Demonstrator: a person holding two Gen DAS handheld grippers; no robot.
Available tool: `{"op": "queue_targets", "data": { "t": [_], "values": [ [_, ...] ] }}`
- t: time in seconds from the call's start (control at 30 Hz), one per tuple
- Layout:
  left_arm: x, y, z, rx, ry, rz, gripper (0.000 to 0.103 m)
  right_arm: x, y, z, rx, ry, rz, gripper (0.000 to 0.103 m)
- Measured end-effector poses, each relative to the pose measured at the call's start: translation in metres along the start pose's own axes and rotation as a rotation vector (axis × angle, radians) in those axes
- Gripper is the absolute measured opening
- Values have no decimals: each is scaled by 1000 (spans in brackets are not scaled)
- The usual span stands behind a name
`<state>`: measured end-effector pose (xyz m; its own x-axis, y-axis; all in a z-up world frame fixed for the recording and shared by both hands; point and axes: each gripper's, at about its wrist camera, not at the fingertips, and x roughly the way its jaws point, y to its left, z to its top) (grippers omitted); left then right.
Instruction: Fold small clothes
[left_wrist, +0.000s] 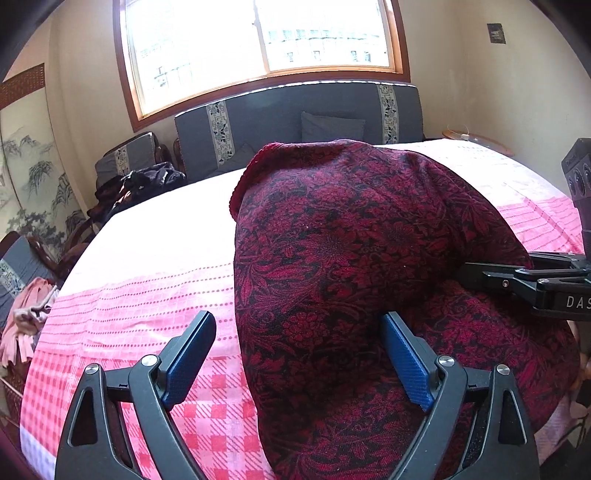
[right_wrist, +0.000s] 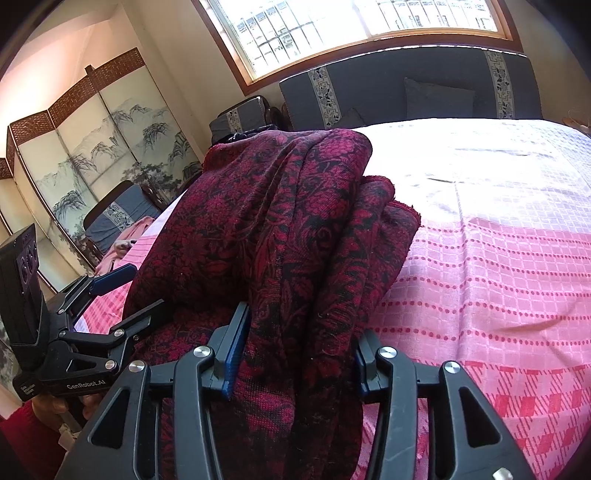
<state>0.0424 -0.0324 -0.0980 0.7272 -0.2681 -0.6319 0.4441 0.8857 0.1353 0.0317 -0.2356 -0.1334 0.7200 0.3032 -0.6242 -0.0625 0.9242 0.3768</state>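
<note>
A dark red and black floral garment (left_wrist: 351, 258) rises in a bunched hump over the pink checked bedspread (left_wrist: 147, 277). My left gripper (left_wrist: 299, 354) stands open wide at the garment's left edge; one blue pad (left_wrist: 406, 362) lies against the cloth and the other (left_wrist: 192, 354) is over bare bedspread. In the right wrist view a thick fold of the garment (right_wrist: 295, 221) fills my right gripper (right_wrist: 299, 360), which is shut on it. The left gripper (right_wrist: 129, 295) shows there at the left, open beside the cloth. The right gripper (left_wrist: 476, 275) reaches under the hump from the right.
A grey padded headboard (left_wrist: 295, 114) and a window stand behind the bed. Dark clothes (left_wrist: 147, 181) lie piled on a chair at the far left, with a pink garment (left_wrist: 29, 314) nearer. A painted folding screen (right_wrist: 92, 166) lines the left wall. Bare bedspread (right_wrist: 498, 258) spreads right.
</note>
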Motion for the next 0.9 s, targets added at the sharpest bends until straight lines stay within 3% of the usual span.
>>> {"op": "queue_targets", "data": {
  "t": [0.27,0.53,0.67,0.9],
  "values": [
    [-10,4,-5,-31,-36,46,95,-7,8,-7,5,-21,-59,55],
    [-28,-5,-4,-13,-129,179,95,-43,42,-18,-48,-127,-185,64],
    [-40,-4,-1,-42,-122,152,95,-69,59,-30,-49,-226,-212,70],
    [-87,-17,6,-54,-232,129,103,-95,86,-38,-98,-302,-261,73]
  ]
}}
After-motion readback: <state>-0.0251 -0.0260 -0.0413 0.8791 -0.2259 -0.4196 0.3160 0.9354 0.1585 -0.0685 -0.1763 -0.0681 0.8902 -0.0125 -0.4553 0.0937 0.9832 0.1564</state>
